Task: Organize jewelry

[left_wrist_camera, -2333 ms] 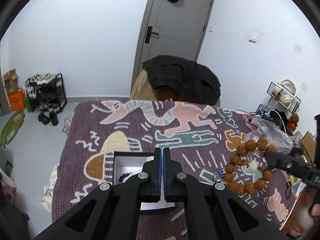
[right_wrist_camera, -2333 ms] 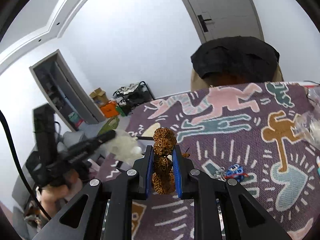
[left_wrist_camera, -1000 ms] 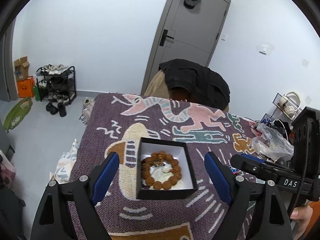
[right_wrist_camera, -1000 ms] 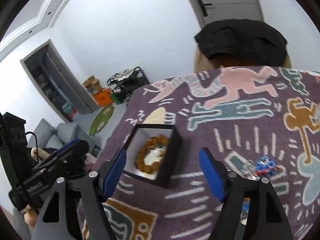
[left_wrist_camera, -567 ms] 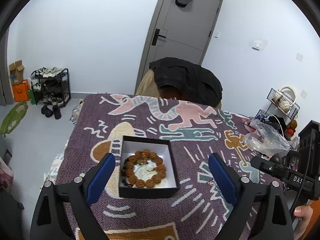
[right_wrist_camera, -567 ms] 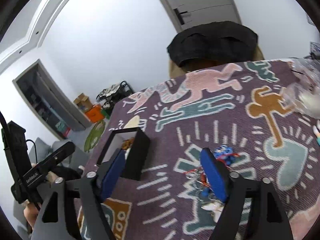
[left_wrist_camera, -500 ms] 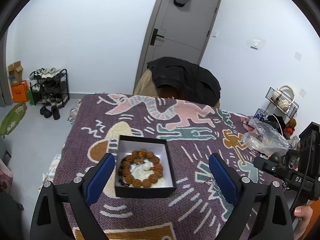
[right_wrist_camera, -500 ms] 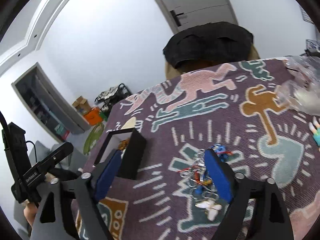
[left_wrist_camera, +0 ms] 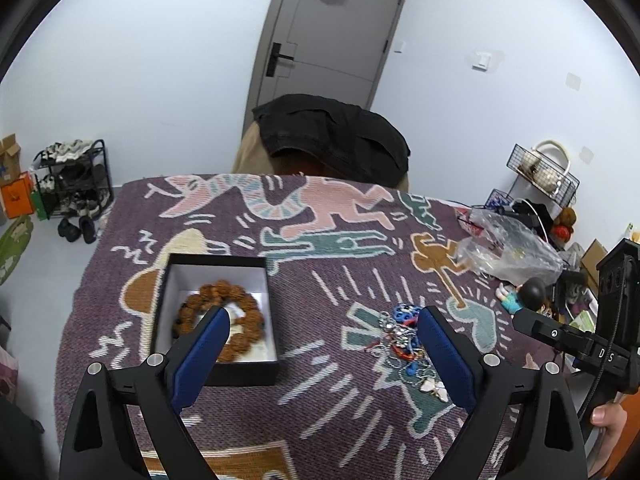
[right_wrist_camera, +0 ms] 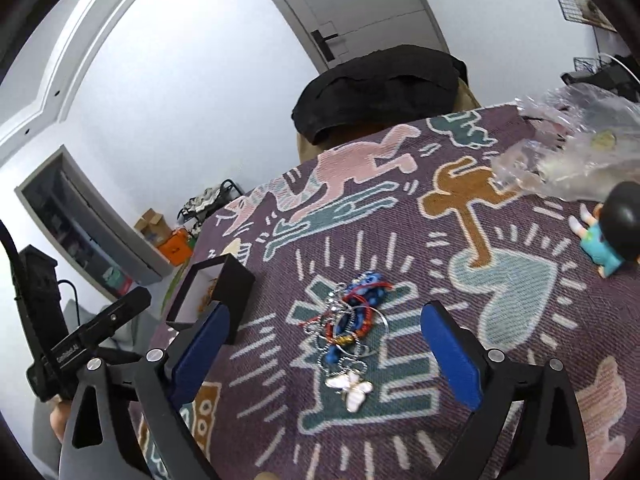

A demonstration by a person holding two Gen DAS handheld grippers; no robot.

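Lying on the purple patterned blanket (left_wrist_camera: 248, 412), a black jewelry box (left_wrist_camera: 218, 312) is being used here as the landmark for all that follows. Inside the box, on its white lining, a brown beaded bracelet (left_wrist_camera: 240, 300) is being kept in a ring, partly hidden behind the left finger of the left gripper (left_wrist_camera: 320, 354). That gripper is being held above the blanket just to the right of the box, its blue-padded jaws having just been opening; they are standing wide and released, with nothing between them but bare cloth. Further right of the box, a tangle of jewelry (right_wrist_camera: 348, 320) is lying on the blanket: red cord, silver chains, blue pieces and a white butterfly pendant (right_wrist_camera: 350, 390) at its near end. Over this tangle the right gripper (right_wrist_camera: 324, 354) is being held, its jaws also having just been opening; they are spread wide and released, the heap being framed between them without being touched by either pad. Well to the right of the box, a small figurine (right_wrist_camera: 612, 232) with a dark head is lying on the cloth, and beyond it a crumpled clear plastic bag (right_wrist_camera: 568, 152) is resting near the blanket's edge. Behind the box, past the far edge, a dark garment (left_wrist_camera: 332, 140) is being draped over something tan.
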